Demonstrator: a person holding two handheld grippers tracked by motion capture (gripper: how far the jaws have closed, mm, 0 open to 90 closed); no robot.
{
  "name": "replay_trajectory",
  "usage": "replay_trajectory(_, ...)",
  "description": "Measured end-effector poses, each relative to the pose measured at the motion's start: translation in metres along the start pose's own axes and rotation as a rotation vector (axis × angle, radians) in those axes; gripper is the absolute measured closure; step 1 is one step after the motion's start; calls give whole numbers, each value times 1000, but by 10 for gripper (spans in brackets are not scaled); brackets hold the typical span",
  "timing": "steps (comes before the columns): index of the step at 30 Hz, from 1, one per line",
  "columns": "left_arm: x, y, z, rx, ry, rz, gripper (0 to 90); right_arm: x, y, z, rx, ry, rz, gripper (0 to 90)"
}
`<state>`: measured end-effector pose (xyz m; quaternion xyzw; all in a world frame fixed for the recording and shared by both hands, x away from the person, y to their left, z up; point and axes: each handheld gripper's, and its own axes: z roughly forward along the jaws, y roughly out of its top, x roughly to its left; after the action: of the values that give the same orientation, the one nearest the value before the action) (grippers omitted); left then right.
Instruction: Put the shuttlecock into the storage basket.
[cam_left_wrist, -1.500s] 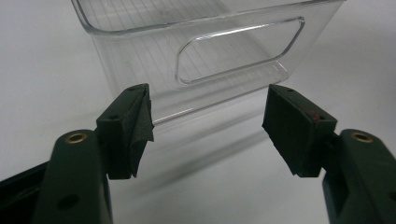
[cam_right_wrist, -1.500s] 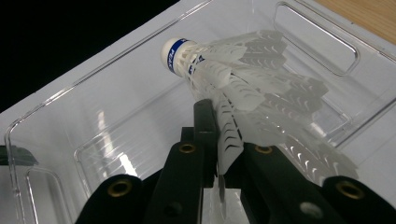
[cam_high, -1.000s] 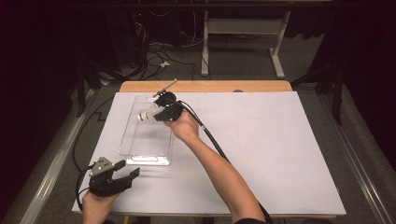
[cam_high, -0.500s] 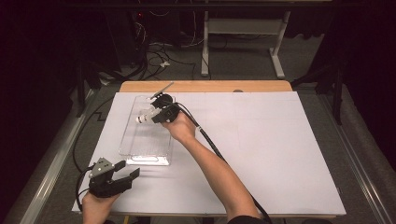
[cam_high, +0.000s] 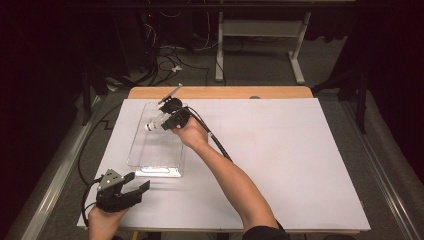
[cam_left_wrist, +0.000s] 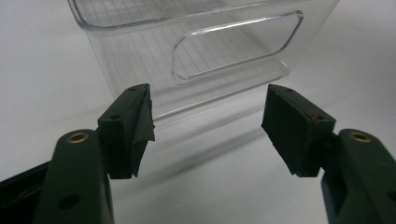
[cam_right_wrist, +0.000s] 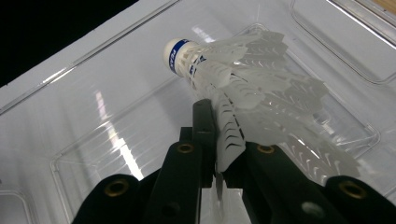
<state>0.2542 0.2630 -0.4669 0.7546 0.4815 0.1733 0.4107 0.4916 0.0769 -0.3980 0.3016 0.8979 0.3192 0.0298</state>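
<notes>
A white feather shuttlecock with a blue band round its cork hangs over the clear plastic bin; it also shows as a small white shape, the shuttlecock, in the high view. My right gripper is shut on its feather skirt, and sits above the bin's far end as the right gripper. My left gripper rests near the table's front left corner, open and holding nothing. In the left gripper view its fingers face the bin's near wall with its cut-out handle.
A white sheet covers most of the wooden table. A thin dark stick-like object lies at the table's far edge behind the bin. Cables trail on the floor beyond, by a desk frame.
My right gripper with the shuttlecock has shifted slightly left and nearer over the bin. The left gripper has stayed where it was.
</notes>
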Motion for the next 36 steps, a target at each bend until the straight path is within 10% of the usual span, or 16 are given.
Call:
replay_trajectory(25,-1,1,2,6,-18,15,346,9,-5,22,60,-34,-22,853)
replay_trajectory(36,0,2,3,7,-19,11,344,8,-2,17,52,-59,-20,682)
